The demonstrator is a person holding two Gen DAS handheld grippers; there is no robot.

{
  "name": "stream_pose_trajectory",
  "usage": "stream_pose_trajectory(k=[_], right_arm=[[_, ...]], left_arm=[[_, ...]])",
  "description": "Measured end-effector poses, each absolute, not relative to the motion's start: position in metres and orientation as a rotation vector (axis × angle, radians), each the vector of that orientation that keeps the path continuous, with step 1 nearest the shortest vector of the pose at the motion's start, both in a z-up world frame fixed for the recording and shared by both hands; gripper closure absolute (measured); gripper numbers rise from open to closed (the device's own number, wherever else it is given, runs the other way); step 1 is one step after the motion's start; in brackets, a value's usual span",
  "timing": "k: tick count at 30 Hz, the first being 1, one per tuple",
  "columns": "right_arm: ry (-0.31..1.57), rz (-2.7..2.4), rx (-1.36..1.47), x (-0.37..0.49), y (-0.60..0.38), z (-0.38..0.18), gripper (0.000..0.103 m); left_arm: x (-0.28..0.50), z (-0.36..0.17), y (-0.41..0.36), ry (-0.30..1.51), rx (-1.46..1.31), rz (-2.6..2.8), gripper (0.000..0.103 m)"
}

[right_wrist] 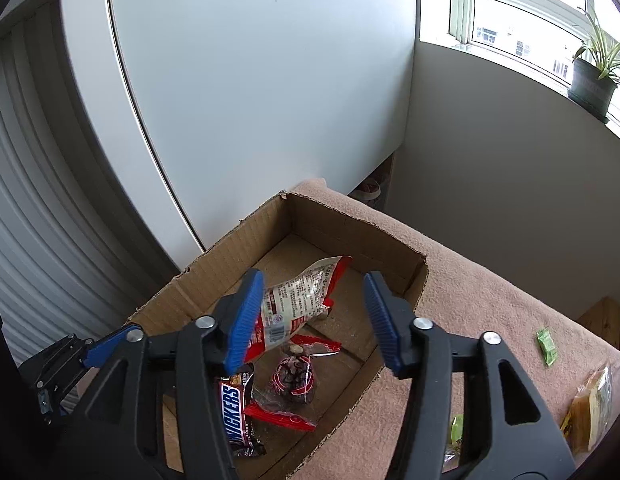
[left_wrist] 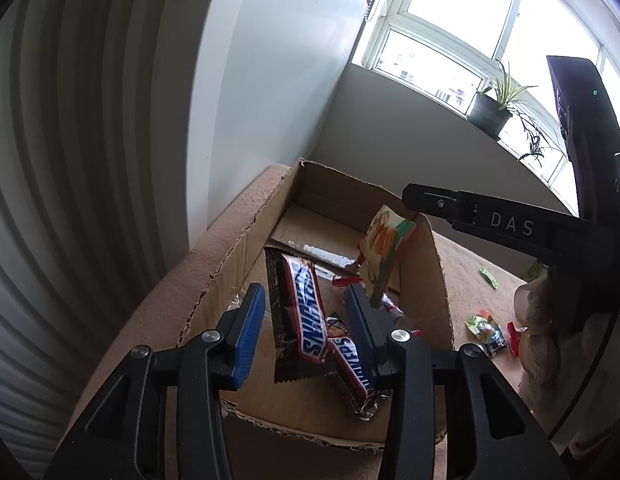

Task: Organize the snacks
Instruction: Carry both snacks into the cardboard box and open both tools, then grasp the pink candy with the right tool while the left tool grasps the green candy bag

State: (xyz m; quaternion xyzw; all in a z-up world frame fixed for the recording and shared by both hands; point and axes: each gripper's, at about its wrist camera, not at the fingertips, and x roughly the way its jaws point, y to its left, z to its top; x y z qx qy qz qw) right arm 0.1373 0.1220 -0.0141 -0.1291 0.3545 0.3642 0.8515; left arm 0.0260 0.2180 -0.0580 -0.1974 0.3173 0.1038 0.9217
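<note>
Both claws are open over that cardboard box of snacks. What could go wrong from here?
1. The left claw and right claw both hang over the cardboard box, so they might bump.
2. The Snickers bar sits between the open left fingers, and closing them could crush it.
3. The green candy lies apart on the blanket and could be missed.

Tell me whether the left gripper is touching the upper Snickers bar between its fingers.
Apart. The left wrist view shows the left gripper open, with a visible gap between each blue finger and the upper Snickers bar.
</note>
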Motion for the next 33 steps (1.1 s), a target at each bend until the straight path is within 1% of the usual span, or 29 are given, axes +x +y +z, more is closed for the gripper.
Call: stream_pose_trajectory(k=[1,2,8,11,18,25,33], right_arm=[[0.733,0.763,-0.266,0.136,0.12,-0.012,0.024],[0.728,0.758,-0.266,0.135,0.119,-0.01,0.024],[0.704,0.732,-0.271,0.13,0.107,0.0,0.023],[0.706,0.731,-0.253,0.127,0.095,0.005,0.019],[0.675,0.697,-0.255,0.119,0.062,0.017,0.019],[0.621,0.663,-0.214,0.113,0.003,0.034,0.019],[0.672,0.587,-0.108,0.115,-0.086,0.032,0.019]], left_arm=[[0.024,-0.057,0.219,0.641,-0.408,0.218,0.047],[0.024,-0.055,0.219,0.633,-0.409,0.22,0.046],[0.023,-0.053,0.216,0.624,-0.402,0.219,0.046],[0.023,-0.05,0.211,0.619,-0.394,0.216,0.046],[0.026,-0.047,0.196,0.608,-0.387,0.197,0.046],[0.033,-0.041,0.16,0.6,-0.351,0.138,0.046],[0.052,-0.044,0.107,0.633,-0.307,0.029,0.046]])
